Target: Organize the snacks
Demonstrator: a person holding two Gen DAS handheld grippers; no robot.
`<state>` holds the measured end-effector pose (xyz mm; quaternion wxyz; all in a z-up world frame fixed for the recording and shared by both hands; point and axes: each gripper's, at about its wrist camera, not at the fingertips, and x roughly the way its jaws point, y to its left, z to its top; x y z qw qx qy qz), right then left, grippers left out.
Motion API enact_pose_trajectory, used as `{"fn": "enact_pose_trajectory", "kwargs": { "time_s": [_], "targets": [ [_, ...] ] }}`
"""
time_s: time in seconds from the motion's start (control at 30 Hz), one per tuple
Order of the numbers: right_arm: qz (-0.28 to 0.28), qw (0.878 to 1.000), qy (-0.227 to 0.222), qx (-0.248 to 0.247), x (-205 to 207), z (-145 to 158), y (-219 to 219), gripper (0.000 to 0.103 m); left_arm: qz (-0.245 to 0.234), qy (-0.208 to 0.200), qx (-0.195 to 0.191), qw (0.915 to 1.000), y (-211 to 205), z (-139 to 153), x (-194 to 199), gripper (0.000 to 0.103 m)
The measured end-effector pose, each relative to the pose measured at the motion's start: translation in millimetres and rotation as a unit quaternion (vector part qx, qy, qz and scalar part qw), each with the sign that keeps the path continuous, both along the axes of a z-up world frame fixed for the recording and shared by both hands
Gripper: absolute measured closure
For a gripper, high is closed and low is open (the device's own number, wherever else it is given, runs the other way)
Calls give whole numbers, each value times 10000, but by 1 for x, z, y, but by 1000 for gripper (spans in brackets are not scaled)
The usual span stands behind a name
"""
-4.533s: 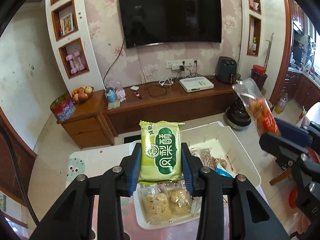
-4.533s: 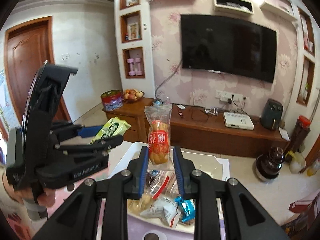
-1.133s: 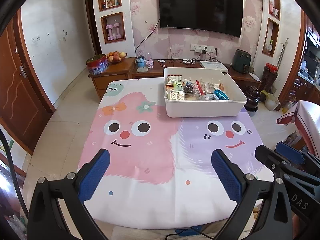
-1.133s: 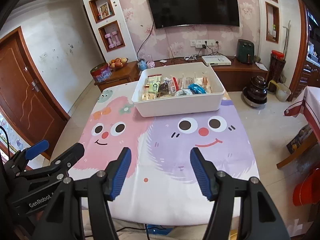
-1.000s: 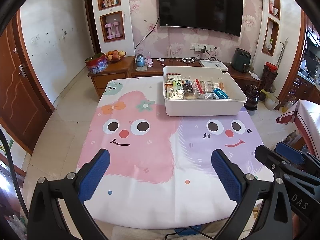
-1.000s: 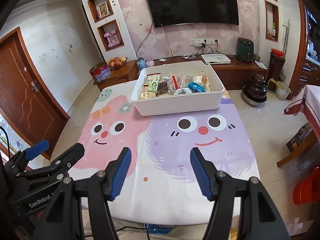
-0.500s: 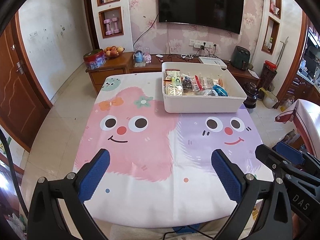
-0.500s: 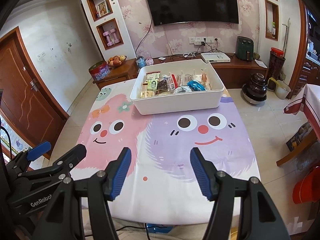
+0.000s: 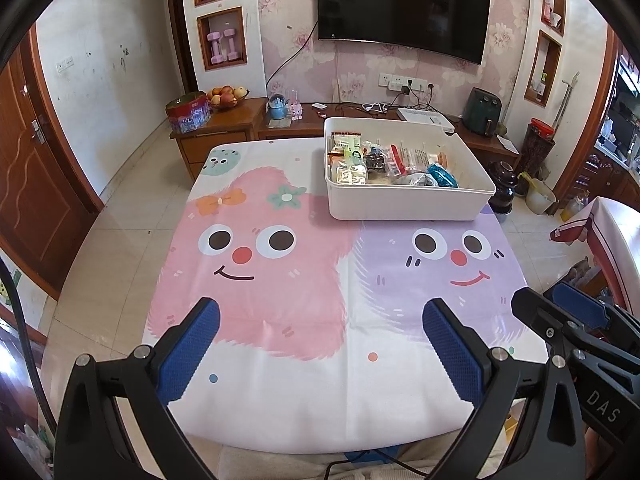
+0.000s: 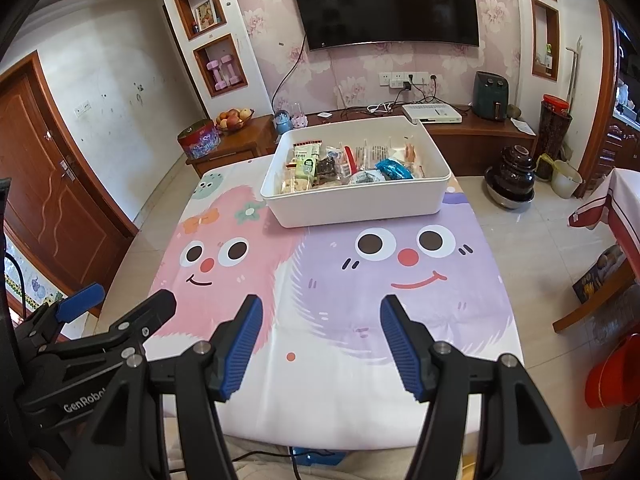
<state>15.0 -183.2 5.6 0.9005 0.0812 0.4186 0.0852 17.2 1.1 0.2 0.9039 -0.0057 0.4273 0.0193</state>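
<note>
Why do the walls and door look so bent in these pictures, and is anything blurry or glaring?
Left wrist view: the fisheye lens bows the door and walls, with black corners; the snack bin stays sharp and casts a soft shadow on the tablecloth. Right wrist view: same bending; the TV shows faint reflections, and the right gripper looks oversized but in focus.

right gripper (image 9: 600, 404): "DAS" | left gripper (image 10: 80, 392): "GenRobo"

Snacks (image 10: 348, 168) in white bin (image 10: 360, 204)
</note>
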Motion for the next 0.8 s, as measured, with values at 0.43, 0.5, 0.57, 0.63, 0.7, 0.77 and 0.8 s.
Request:
{"fn": "enact_pose_trajectory", "kwargs": {
  "time_s": [0.43,0.5,0.57,0.63,0.7,0.77,0.8],
  "targets": [
    [1,10000,4,5,0,0,1,41,-3,1,-2,10000,1,0,0,2],
    [1,10000,10,2,0,-1,0,41,-2,9,-2,10000,1,1,1,2],
    [1,10000,10,2,0,-1,0,41,-2,12,-6,10000,1,1,0,2],
    [3,10000,7,4,0,0,1,41,-3,10,-3,10000,1,1,0,2],
    [0,10000,8,3,1,0,1,41,-2,9,4,10000,1,2,1,2],
    [1,10000,9,3,1,1,1,41,-3,18,2,10000,1,2,1,2],
    [4,10000,8,2,0,0,0,41,-1,23,-2,10000,1,1,1,2]
  ]
}}
